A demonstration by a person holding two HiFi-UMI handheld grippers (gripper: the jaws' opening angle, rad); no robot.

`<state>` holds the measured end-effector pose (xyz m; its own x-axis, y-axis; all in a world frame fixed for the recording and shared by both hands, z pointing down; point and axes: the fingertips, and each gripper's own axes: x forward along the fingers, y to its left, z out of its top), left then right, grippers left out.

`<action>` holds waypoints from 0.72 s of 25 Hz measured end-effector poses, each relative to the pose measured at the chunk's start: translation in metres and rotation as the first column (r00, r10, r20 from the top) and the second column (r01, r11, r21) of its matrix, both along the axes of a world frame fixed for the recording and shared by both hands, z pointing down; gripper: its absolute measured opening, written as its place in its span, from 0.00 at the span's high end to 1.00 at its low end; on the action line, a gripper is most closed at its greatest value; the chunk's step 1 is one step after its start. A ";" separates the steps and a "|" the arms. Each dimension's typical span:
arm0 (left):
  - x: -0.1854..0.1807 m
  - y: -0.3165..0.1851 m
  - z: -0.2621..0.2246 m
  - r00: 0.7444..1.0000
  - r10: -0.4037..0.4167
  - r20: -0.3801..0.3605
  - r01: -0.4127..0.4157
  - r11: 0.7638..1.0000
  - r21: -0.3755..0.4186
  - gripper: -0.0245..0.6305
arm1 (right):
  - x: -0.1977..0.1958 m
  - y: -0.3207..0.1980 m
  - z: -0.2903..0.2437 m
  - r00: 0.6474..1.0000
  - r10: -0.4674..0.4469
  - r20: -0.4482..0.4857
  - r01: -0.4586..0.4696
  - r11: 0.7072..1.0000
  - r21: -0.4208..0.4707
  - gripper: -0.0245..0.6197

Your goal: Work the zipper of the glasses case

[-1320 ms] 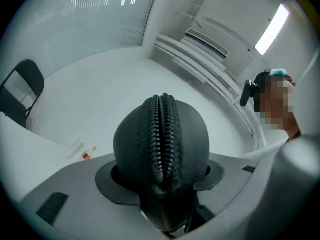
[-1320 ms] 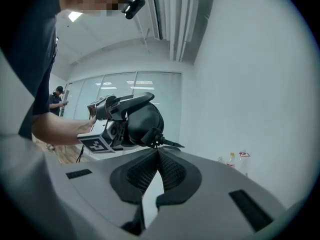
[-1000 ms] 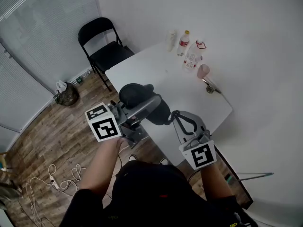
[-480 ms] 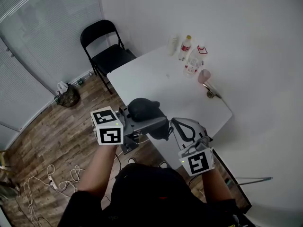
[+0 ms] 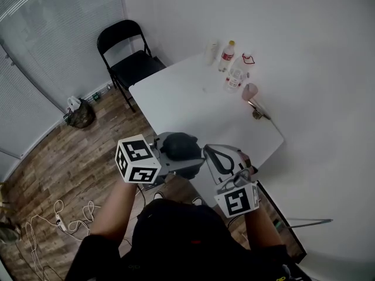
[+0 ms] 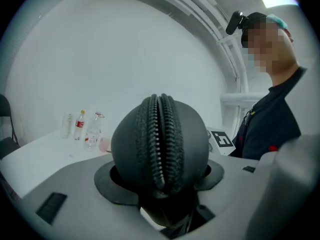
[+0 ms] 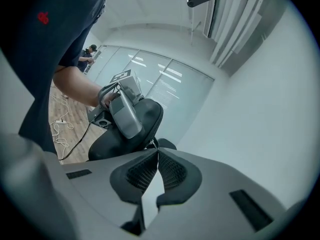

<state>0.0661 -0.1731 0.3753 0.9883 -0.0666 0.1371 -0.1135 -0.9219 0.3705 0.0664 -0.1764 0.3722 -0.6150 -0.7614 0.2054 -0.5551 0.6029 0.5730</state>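
left gripper (image 6: 160,196) clamps the glasses case (image 6: 160,149) in the air by the table (image 5: 193,98) edge. right gripper (image 7: 157,150) closed, tips apparently pinching the zipper pull (image 7: 149,143). i'd draw steadily along the zipper (image 6: 161,134), case braced. long axis lies along the left jaws, rounded end facing its camera, seam upright.
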 end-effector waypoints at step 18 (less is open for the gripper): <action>0.008 0.022 0.075 0.923 0.065 0.379 -0.140 0.975 0.173 0.55 | -0.010 0.007 0.003 0.996 -0.031 -0.078 0.034 0.999 0.039 0.93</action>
<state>0.0741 -0.1512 0.4505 0.8724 -0.0297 0.4879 -0.1085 -0.9850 0.1340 0.0561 -0.1699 0.3752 -0.6230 -0.7499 0.2226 -0.4888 0.5953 0.6377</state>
